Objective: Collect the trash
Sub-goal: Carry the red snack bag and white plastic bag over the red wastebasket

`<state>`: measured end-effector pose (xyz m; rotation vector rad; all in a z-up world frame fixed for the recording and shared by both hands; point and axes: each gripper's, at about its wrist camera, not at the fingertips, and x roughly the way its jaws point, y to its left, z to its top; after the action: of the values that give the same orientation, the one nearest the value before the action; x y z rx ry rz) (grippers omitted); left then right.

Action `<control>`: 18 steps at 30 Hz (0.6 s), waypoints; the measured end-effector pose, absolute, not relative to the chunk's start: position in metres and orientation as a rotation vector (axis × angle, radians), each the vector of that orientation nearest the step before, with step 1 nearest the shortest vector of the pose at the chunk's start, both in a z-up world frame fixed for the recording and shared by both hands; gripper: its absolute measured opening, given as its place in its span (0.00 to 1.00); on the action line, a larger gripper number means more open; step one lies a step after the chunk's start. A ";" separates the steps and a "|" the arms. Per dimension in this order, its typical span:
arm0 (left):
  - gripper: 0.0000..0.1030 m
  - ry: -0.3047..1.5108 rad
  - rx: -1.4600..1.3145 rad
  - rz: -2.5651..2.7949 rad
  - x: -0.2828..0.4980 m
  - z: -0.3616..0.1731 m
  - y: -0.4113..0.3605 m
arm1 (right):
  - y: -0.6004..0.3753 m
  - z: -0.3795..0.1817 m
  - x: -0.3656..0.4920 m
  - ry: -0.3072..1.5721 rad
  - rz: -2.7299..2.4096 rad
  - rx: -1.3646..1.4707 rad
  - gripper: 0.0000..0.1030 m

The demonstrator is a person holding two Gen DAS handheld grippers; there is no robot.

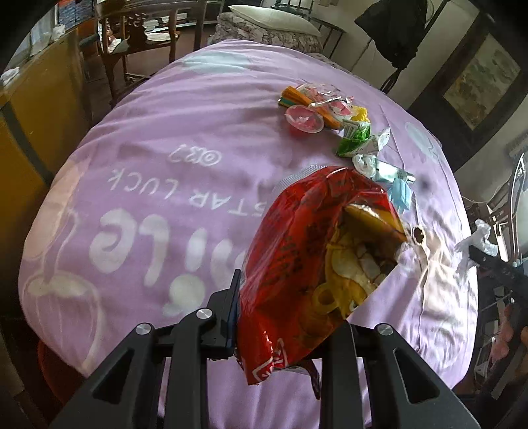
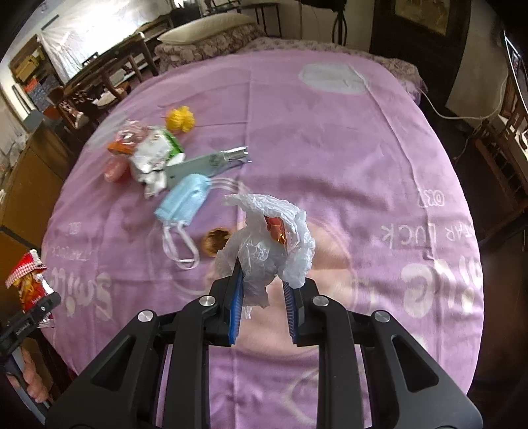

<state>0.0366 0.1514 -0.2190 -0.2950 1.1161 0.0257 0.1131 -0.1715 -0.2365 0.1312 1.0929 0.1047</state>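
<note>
My left gripper [image 1: 283, 316] is shut on a red snack bag [image 1: 313, 264] with its mouth open, held above the purple bedspread [image 1: 165, 138]; the bag also shows at the left edge of the right wrist view [image 2: 29, 280]. My right gripper [image 2: 264, 290] is shut on a crumpled white plastic wrapper [image 2: 267, 241] with something red inside. On the bedspread lie a blue face mask [image 2: 184, 198], a brown nut shell [image 2: 214, 242], a silver-green wrapper [image 2: 211, 161], a yellow ball [image 2: 180, 118] and a pink cup [image 1: 303, 119].
A pile of wrappers [image 1: 330, 105] lies at the far side of the bed. Pillows [image 1: 274, 19] are at the head. Wooden chairs [image 1: 138, 36] and a cabinet [image 1: 36, 109] stand to the left. A dark framed picture [image 1: 478, 85] stands at the right.
</note>
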 end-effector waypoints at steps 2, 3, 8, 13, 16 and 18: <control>0.25 1.115 -0.301 0.029 0.027 -0.218 0.155 | -0.161 -0.232 0.105 1.089 0.136 0.116 0.23; 0.25 1.112 -0.303 0.032 0.023 -0.217 0.157 | -0.155 -0.230 0.101 1.088 0.150 0.109 0.23; 0.25 1.097 -0.313 0.072 -0.005 -0.218 0.174 | -0.124 -0.229 0.087 1.095 0.211 0.073 0.25; 0.25 1.086 -0.356 0.115 -0.034 -0.222 0.199 | -0.082 -0.230 0.075 1.104 0.285 0.005 0.25; 0.25 1.079 -0.387 0.158 -0.053 -0.224 0.221 | -0.054 -0.227 0.067 1.104 0.344 -0.025 0.24; 0.25 1.077 -0.410 0.195 -0.067 -0.225 0.240 | -0.029 -0.224 0.059 1.100 0.401 -0.053 0.24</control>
<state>-0.0674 0.2396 -0.2248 -0.4096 1.0769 0.1953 0.0590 -0.0289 -0.2238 -0.0532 1.1004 0.4008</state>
